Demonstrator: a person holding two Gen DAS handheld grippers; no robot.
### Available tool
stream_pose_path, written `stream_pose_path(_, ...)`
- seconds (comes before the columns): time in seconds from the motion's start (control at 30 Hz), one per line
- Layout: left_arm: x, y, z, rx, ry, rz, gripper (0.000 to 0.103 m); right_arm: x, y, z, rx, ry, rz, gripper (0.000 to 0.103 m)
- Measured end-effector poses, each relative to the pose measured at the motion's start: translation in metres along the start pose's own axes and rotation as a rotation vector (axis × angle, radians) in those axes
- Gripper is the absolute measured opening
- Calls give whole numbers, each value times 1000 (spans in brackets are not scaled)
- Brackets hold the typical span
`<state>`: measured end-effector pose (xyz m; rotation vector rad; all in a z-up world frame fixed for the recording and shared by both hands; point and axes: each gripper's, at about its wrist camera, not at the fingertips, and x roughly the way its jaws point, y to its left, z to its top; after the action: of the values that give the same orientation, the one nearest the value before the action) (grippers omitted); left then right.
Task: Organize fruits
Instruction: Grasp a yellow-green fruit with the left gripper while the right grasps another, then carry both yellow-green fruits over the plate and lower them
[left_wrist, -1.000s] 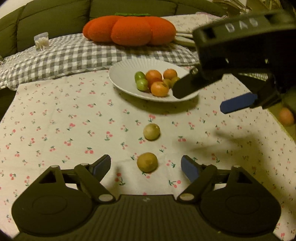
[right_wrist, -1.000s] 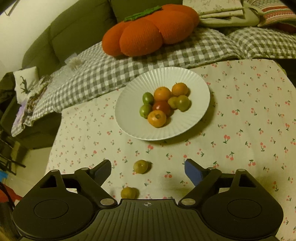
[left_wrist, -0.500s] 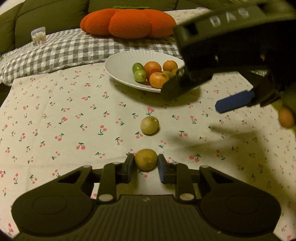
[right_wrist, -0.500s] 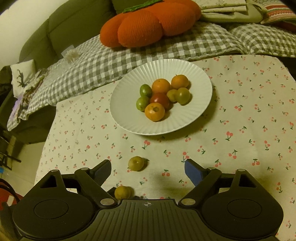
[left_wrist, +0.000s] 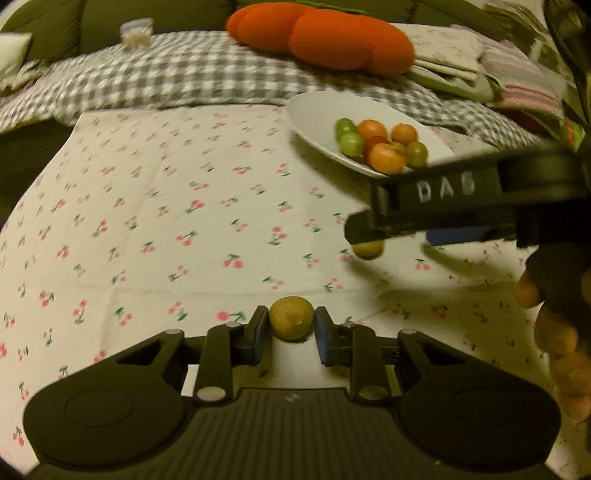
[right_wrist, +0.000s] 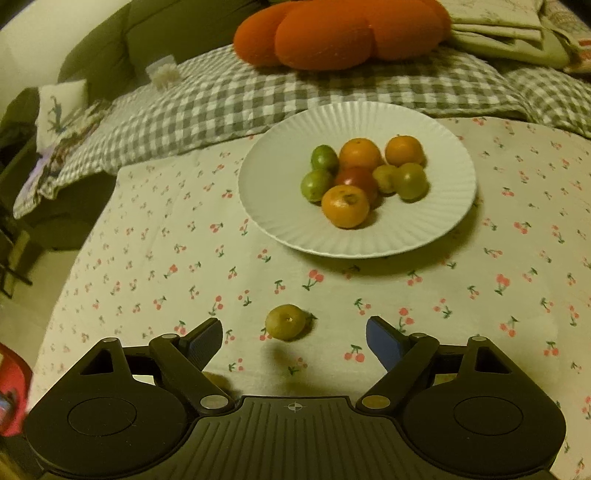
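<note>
Left tongs (left_wrist: 291, 330) clamp round yellow fruit (left_wrist: 291, 322), no long axis.

A green sofa (right_wrist: 110, 48) under a checked blanket (right_wrist: 258, 96) holds an orange cushion (right_wrist: 332, 33).

From my left wrist camera, the only writing I can read is "DAS" in pale raised letters on the dark body of the right gripper (left_wrist: 439, 242), which crosses the view just in front of the white plate (left_wrist: 317, 110). Through the right wrist camera I find no lettering anywhere, only a small crosshair mark on the gripper housing.
</note>
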<state>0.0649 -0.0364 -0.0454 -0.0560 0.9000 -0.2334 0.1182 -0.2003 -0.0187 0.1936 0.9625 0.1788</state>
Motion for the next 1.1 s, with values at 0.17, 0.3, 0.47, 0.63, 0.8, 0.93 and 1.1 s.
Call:
stream_pose_path(0.17,-2,8,1,-29,-1,4,25,12,3,-2,-21,13,11,56)
stream_pose_path(0.3,0,8,2,-33,-1,0,25,19,3,-3,-33,19,5,45)
stream_pose_path(0.47,1,8,2,-28,-4,-2,25,24,11,-4,-92,13,-20,25)
stream_pose_path(0.63,-4,13,2,-27,-25,-26,25,16,9,0,-82,-3,-17,26)
stream_pose_path(0.8,-11,18,-1,-19,-50,-51,25,1,1,10,-29,-24,1,26)
stream_pose_path(0.93,-15,18,2,-27,-60,-57,25,-11,2,13,-25,-42,26,26)
stream_pose_path(1.1,-23,12,13,-27,-86,-68,25,-27,1,19,-7,-52,63,26)
